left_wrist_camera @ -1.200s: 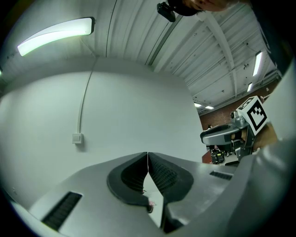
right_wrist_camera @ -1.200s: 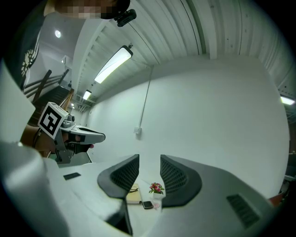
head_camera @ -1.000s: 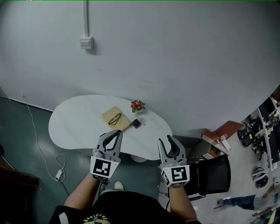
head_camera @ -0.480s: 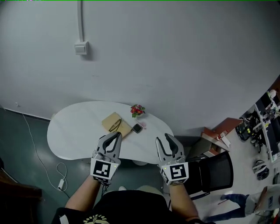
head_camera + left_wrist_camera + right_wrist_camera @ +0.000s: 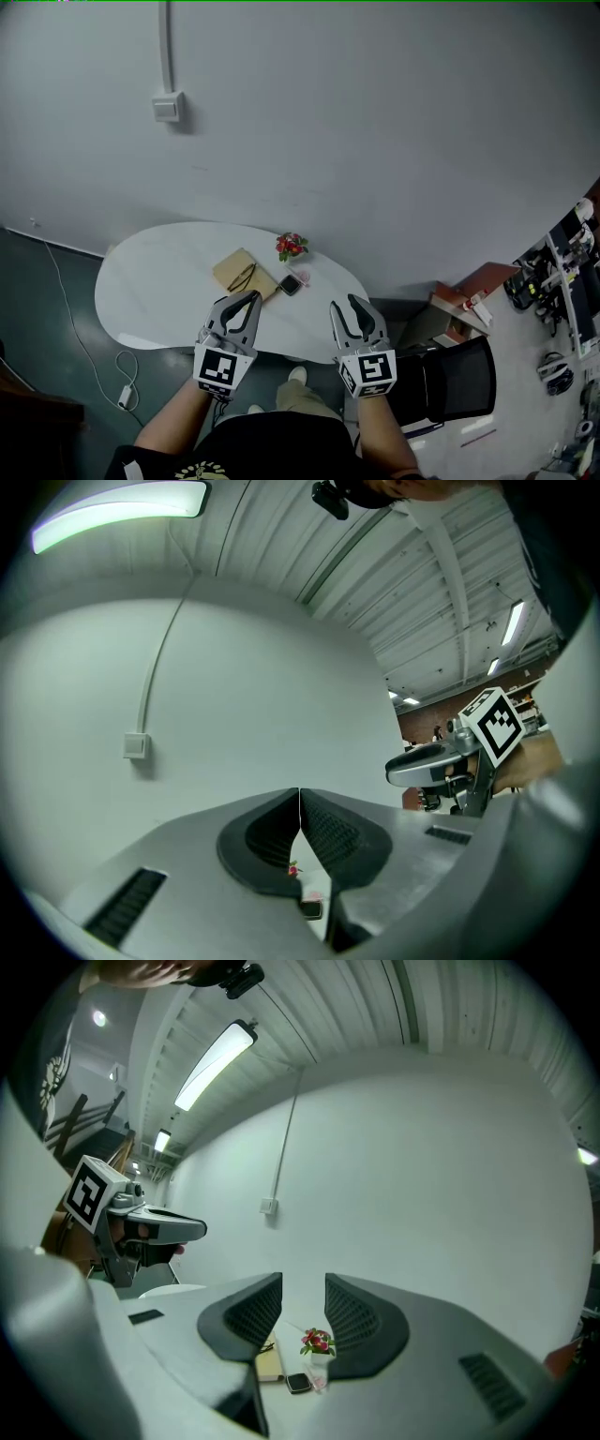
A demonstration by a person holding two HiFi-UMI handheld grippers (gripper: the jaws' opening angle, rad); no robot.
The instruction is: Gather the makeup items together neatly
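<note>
A white oval table (image 5: 159,281) stands by the wall. On it lie a tan notebook (image 5: 242,272) with glasses on top, a small pot of red flowers (image 5: 292,247), a dark compact (image 5: 290,285) and a pinkish item (image 5: 302,277). Both grippers hover in the air short of the table's near edge. My left gripper (image 5: 246,302) has its jaw tips touching, with nothing in them (image 5: 300,799). My right gripper (image 5: 345,304) stands open and empty (image 5: 303,1288). Between its jaws I see the flowers (image 5: 318,1342), compact (image 5: 299,1383) and notebook (image 5: 269,1363) far ahead.
A black chair (image 5: 455,375) stands at my right, with a reddish box (image 5: 473,291) and cluttered shelves (image 5: 562,281) beyond. A cable and white adapter (image 5: 125,375) lie on the floor to the left. A socket (image 5: 169,106) is on the wall.
The table sits slightly lower and further left in the head view, and a foot has stepped forward below the grippers. Both grippers keep the same pose and jaw opening.
</note>
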